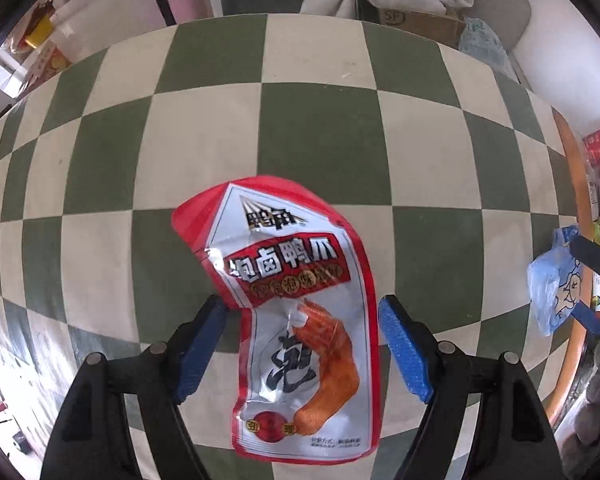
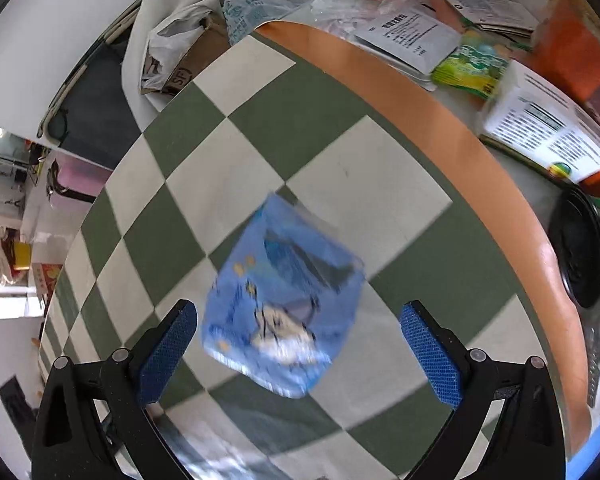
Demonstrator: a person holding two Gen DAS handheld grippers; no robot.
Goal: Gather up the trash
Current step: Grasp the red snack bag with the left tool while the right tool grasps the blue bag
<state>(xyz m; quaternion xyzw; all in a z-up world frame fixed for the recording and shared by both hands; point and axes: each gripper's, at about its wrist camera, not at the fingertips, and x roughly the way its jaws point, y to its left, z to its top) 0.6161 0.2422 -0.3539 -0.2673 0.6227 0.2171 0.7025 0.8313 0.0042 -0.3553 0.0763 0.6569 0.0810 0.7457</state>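
The checkered surface lies bare around both wrappers, with open squares on every side. Its orange rim curves just beyond the blue packet. The left gripper has its fingers apart around the red snack packet, the left pad touching its edge. The right gripper stands wide around the blue packet, gripping nothing. Clutter crowds the room past the rim.

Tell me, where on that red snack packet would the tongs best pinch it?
Probably across its narrower lower half, coming straight down from above. The red snack packet lies flat on the checkered cloth, and the left tongs already straddle that part, one pad at each long edge.
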